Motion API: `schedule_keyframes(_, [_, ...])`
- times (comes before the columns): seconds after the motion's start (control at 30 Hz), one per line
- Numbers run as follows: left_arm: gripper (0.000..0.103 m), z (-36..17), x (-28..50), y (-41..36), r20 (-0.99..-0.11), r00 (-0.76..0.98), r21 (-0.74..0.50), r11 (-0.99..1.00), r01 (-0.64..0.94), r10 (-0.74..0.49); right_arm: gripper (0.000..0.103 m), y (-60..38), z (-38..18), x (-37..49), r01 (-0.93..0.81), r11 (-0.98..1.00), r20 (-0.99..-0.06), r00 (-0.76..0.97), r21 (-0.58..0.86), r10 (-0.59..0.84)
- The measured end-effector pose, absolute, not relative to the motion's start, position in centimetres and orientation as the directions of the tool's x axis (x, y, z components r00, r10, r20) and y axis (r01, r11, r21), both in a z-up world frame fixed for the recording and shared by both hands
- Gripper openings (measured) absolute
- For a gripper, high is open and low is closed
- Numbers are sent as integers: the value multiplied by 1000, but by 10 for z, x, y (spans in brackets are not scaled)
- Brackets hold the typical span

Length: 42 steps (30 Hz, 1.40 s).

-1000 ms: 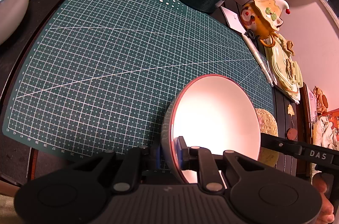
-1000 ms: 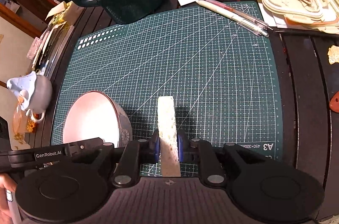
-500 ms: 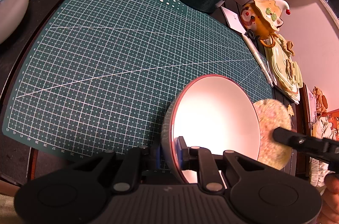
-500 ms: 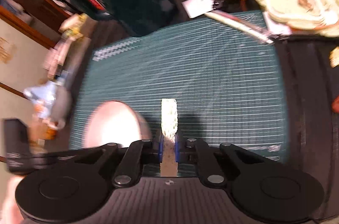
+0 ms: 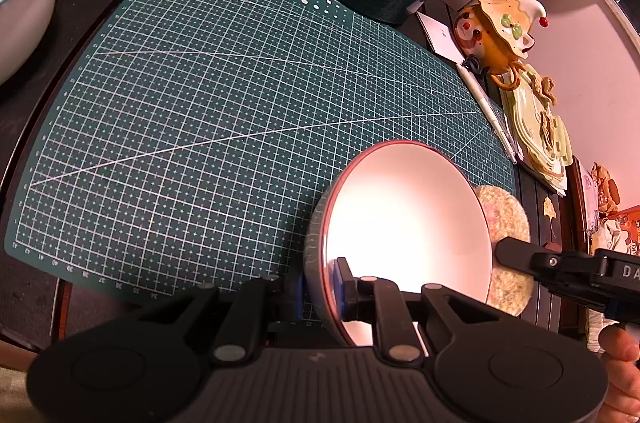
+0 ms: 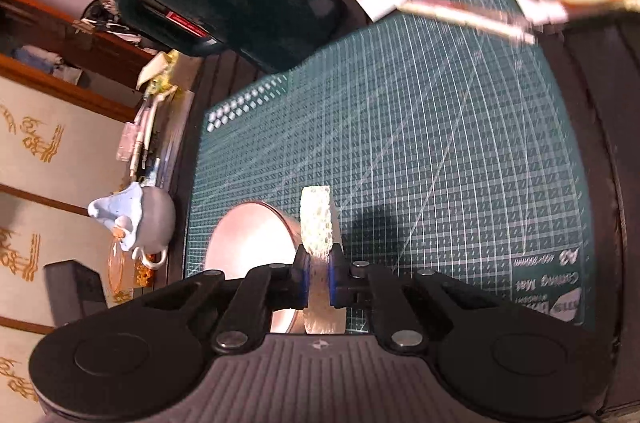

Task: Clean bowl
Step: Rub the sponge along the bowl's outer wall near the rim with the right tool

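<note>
While the left gripper (image 5: pixel 320 287) pinches the rim of the tilted white red-edged ceramic bowl (image 5: pixel 404 235) near the green gridded cutting mat's (image 5: pixel 224 111) front edge, its inside looks clean, though glare hides detail. The right gripper (image 6: pixel 319 275), jaws just tightened, clamps the pale round sponge (image 6: pixel 317 223) beside the bowl's outer wall; wiping seems barely begun

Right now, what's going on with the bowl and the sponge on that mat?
A person is working with two hand-held tools over a green cutting mat. The left tool is shut on the rim of the bowl, holding it tilted with its white inside exposed. The right tool has just closed tighter on a round sponge, held beside the bowl's far rim. The sponge is outside the bowl, so wiping the inside has not yet begun.
</note>
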<state>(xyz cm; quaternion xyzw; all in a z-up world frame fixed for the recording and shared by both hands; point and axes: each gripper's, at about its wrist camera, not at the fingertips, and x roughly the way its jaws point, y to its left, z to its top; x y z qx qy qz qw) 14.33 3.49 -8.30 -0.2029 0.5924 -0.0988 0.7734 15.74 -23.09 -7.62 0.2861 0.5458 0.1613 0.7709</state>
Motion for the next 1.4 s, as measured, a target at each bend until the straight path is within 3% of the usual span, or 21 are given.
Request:
schedule_keyframes(0.23, [15,-84,143,34,-876,279,-431,898,-87,-393,8,-237,-48,149,15,777,-708,423,630,566])
schedule_keyframes(0.47, [15,-85,142,34,-876,279,-430,899,-85,-393,8,-226,-77,159,55,790,-753,348,611,559])
schedule_keyframes(0.7, [15,-84,142,32,-876,278,-431,898,-85,-395,8,-237,-49,148,8,772,-701,423,636,574])
schedule_keyframes(0.9, [15,-85,143,34,-876,277,-431,898,-82,-395,8,-229,-70,156,38,782,-736,371,622,567])
schedule_keyframes(1.17, [15,-86,141,38,-875,276,-433,898,-80,-397,8,-237,-47,149,-6,769,-693,430,639,579])
schedule_keyframes(1.4, [15,-88,139,42,-875,276,-434,897,-82,-398,8,-226,-75,160,30,789,-746,352,613,566])
